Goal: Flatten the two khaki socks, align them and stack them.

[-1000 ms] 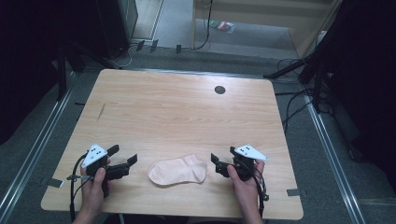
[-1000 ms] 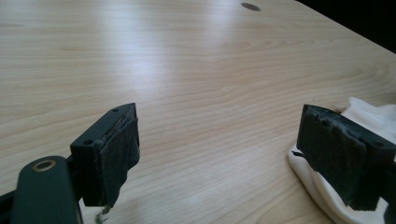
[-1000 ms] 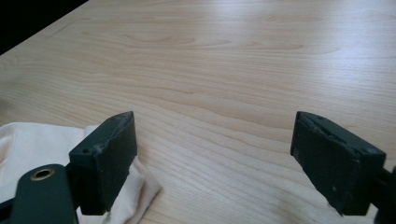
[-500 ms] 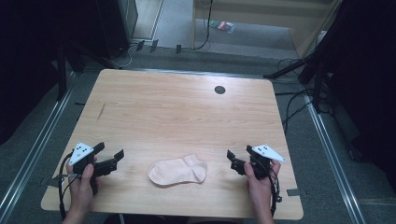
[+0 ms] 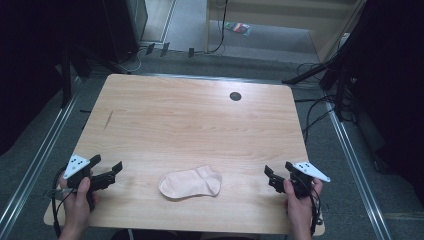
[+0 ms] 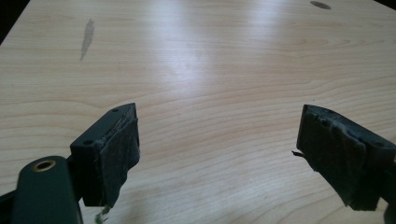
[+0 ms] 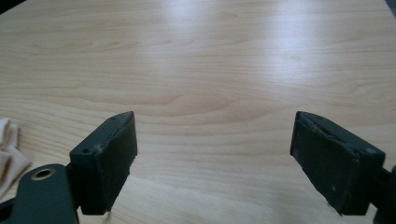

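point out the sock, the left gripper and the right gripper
sock (image 5: pixel 191 183): high view, middle of the foot
left gripper (image 5: pixel 106 168): high view, between its fingertips
right gripper (image 5: pixel 278 170): high view, between its fingertips

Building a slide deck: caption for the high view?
Two open tools, left and right, flank a peach sock on a wooden table.

The sock (image 5: pixel 191 182) is a pale peach, plain and unpatterned. It lies on a desk (image 5: pixel 190 125) of light wood with a fine grain, bearing one dark round spot (image 5: pixel 235 96). Each gripper is black with a white, dotted plate: left gripper (image 5: pixel 109 172), right gripper (image 5: pixel 278 176).
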Demonstrator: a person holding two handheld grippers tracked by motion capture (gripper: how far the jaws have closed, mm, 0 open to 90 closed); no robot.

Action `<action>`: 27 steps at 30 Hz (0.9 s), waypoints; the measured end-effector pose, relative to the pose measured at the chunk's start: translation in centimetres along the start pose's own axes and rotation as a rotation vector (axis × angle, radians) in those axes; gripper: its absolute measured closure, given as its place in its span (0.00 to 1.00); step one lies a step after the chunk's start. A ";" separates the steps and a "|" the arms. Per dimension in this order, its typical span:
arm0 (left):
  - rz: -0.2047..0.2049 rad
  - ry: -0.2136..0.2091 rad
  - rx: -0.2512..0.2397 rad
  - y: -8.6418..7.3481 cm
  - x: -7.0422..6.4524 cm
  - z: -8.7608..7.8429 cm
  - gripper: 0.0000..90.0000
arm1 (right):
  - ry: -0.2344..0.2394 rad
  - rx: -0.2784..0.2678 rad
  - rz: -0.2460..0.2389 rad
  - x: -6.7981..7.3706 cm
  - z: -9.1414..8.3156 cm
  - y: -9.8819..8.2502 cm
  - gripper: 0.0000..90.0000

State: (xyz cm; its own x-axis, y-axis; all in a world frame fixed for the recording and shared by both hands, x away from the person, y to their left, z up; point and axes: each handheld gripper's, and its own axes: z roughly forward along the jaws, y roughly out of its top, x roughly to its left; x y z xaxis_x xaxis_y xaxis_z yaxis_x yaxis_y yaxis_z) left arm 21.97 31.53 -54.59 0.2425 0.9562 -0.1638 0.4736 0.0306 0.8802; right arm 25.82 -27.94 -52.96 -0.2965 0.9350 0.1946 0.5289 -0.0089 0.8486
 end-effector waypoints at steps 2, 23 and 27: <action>0.001 0.009 0.004 -0.1 0.3 -0.2 0.15 | -0.010 0.004 0.002 -0.6 -0.4 -0.3 0.17; -0.003 0.064 0.003 -1.3 3.3 -2.6 0.15 | -0.052 0.016 0.047 -5.1 -3.1 -2.8 0.17; 0.005 0.047 -0.010 -1.3 3.3 -2.6 0.15 | -0.037 -0.006 0.083 -5.7 -3.7 -3.1 0.17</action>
State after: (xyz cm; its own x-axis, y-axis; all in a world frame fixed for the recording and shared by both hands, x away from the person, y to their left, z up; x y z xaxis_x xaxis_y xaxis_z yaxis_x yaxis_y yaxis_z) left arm 19.95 35.38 -55.15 0.2049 0.9689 -0.1386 0.4643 0.0284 0.8852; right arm 22.90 -34.53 -54.84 -0.2226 0.9433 0.2461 0.5460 -0.0885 0.8331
